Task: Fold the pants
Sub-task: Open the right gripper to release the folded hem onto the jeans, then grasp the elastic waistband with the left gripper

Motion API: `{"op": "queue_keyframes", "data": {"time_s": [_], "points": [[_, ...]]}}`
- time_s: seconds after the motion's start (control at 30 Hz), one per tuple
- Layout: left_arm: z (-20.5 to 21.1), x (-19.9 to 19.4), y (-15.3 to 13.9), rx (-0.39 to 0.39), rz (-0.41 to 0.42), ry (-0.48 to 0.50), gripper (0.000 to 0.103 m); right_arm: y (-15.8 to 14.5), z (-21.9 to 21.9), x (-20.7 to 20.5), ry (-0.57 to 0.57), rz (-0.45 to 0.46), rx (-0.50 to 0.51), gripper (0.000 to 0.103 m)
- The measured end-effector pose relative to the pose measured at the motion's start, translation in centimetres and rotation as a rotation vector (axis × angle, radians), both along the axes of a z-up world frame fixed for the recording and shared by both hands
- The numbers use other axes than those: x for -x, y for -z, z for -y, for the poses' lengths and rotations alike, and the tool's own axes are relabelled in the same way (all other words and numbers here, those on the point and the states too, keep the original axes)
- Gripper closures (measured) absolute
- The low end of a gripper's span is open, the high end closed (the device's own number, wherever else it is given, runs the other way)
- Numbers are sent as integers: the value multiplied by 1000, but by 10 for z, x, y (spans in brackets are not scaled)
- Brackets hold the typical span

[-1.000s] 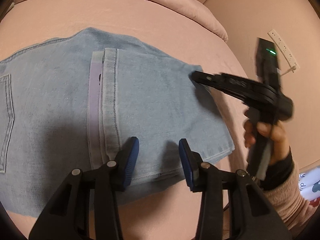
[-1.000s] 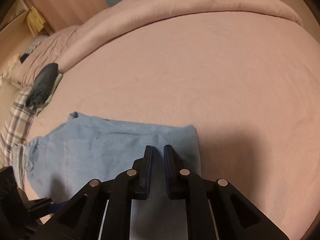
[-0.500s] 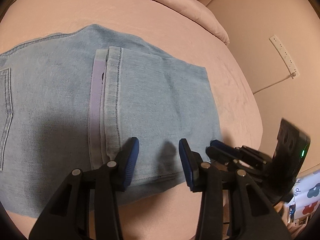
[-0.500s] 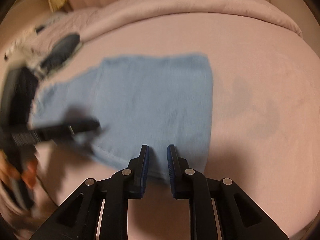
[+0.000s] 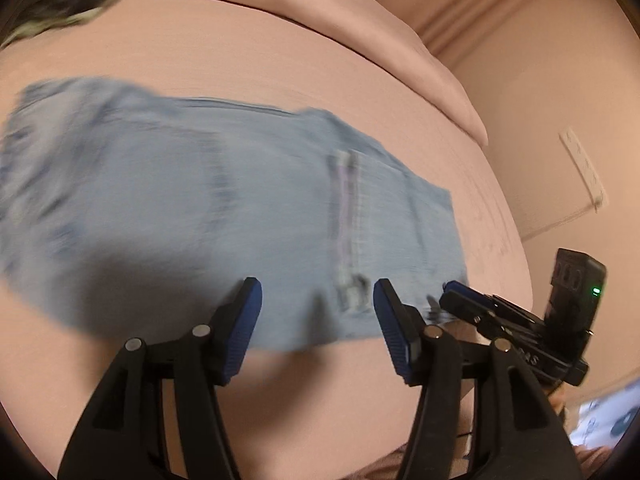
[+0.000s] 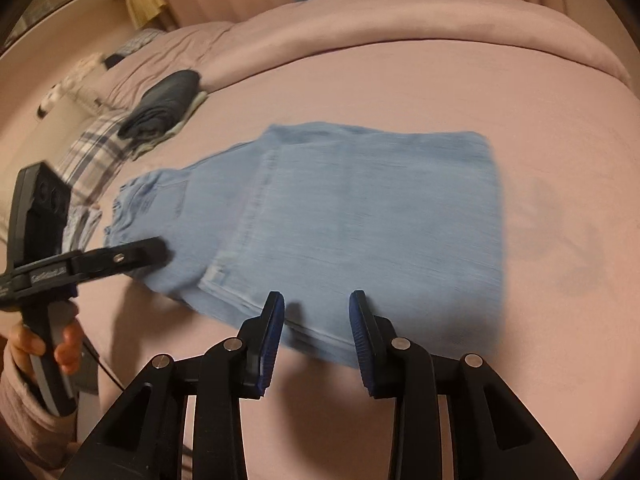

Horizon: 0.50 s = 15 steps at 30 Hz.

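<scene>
Light-blue jeans (image 6: 360,216), already folded once, are lying flat on a pink bedsheet (image 6: 540,120), their long axis running across both cameras' views. The left gripper (image 5: 318,316) and right gripper (image 6: 316,328) are hovering at the jeans' near edge, jaws just widening, nothing between them. The right gripper is sitting nearer the folded end, the left gripper toward the waistband, likely before a 2nd fold.
</scene>
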<state>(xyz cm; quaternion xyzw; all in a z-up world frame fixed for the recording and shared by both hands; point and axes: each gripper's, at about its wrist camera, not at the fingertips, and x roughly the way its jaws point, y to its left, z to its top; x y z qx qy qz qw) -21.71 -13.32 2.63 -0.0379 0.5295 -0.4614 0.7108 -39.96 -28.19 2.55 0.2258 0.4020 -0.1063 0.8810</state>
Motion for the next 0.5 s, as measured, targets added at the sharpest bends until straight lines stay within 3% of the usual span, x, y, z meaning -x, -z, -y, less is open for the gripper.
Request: {"op": "queue_keyframes", "data": {"time_s": [0.23,0.33,0.4,0.43,0.5], "points": [[-90,-15,2,56,-93,-179,40,-4,-20,-46,-71,10,13,69],[-109,-18,10,48,-125,-232,40,-1,-30,-64,-94,6,24,69],[-118,-21,20,45,-160,-267,40,9,-37,-76,-113,-46,55,68],[-121,-24,24,52,-183,-284,40,13,-39,-79,-113,-68,67,66],[-124,-29,28,72,-206,-301,40,13,-44,-79,-129,-49,88,51]]}}
